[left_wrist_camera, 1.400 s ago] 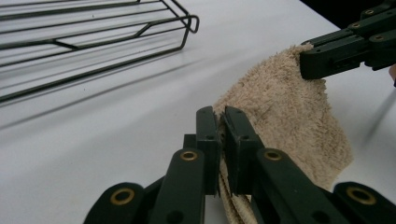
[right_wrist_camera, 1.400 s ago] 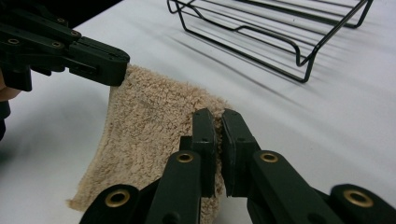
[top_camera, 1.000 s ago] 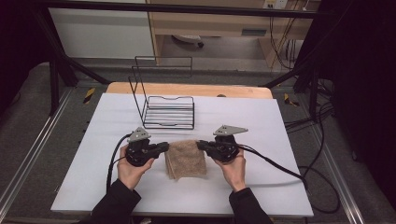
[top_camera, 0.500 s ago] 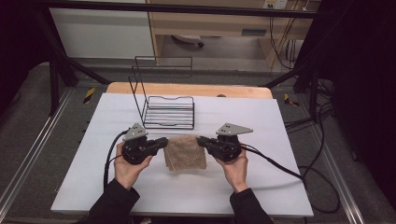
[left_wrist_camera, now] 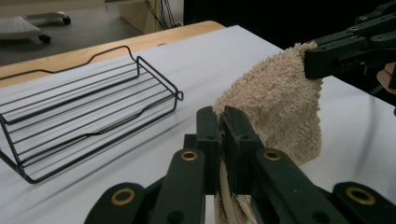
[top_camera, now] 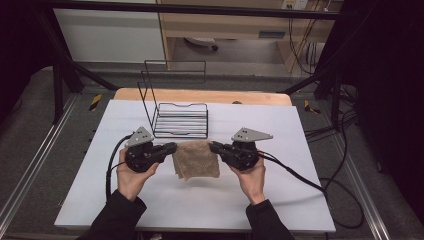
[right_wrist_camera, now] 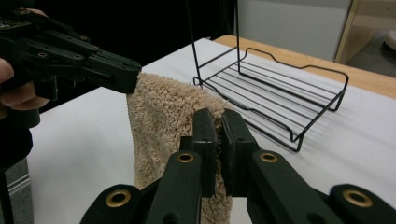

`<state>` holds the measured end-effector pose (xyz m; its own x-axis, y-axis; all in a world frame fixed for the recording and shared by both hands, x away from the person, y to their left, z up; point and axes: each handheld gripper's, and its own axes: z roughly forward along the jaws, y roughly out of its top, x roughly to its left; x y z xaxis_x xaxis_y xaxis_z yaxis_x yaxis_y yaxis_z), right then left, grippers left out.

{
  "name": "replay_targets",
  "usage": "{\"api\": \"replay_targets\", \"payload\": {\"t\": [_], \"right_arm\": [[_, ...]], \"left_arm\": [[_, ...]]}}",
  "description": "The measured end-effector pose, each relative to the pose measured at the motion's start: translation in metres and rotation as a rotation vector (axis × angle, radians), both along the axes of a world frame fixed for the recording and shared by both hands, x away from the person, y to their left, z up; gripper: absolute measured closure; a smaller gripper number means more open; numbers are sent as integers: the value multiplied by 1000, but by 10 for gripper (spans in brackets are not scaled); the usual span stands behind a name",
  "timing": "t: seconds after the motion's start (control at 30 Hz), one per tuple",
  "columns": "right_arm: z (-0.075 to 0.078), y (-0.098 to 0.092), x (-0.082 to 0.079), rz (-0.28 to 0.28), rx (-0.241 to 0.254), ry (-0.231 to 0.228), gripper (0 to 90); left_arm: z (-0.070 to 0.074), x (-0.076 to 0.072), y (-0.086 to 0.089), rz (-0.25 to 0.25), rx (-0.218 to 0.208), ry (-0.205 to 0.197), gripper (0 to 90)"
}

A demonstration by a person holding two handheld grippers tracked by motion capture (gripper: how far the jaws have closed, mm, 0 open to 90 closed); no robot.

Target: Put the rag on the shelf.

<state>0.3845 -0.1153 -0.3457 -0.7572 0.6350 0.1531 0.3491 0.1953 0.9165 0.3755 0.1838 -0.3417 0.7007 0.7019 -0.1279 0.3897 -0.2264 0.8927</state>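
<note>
Both claws have come up a little since the earlier frame, and the towel (top_camera: 196, 159) now hangs between them instead of lying flat on the bench (top_camera: 300, 200).

From the high view, we hold the left claw (top_camera: 172, 147) and the right claw (top_camera: 212, 146) facing each other near the middle of the bench, each pinching one top corner of the towel so that it spreads out. A wire rack (top_camera: 181, 120) sits just behind, toward the far edge. Bare room lies toward the near edge and both side edges.

Through the left gripper view, our left claw (left_wrist_camera: 222, 122) is closed narrow on the towel's (left_wrist_camera: 280, 107) edge, and the cloth drapes across to the other claw at upper right. The rack (left_wrist_camera: 84, 116) lies off to the left, apart.

Through the right gripper view, our right claw (right_wrist_camera: 218, 125) is likewise clamped on the towel (right_wrist_camera: 161, 109), lower edge hanging down. The rack (right_wrist_camera: 280, 98) stands close beyond, so we judge a lift forward must clear its near rim.
</note>
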Motion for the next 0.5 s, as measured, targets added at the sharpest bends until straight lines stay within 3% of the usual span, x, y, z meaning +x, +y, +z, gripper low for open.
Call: {"api": "replay_targets", "payload": {"t": [0.5], "right_arm": [[25, 7, 0, -22, 68, -94, 854]], "left_arm": [[23, -1, 9, 39, -69, -114, 849]]}}
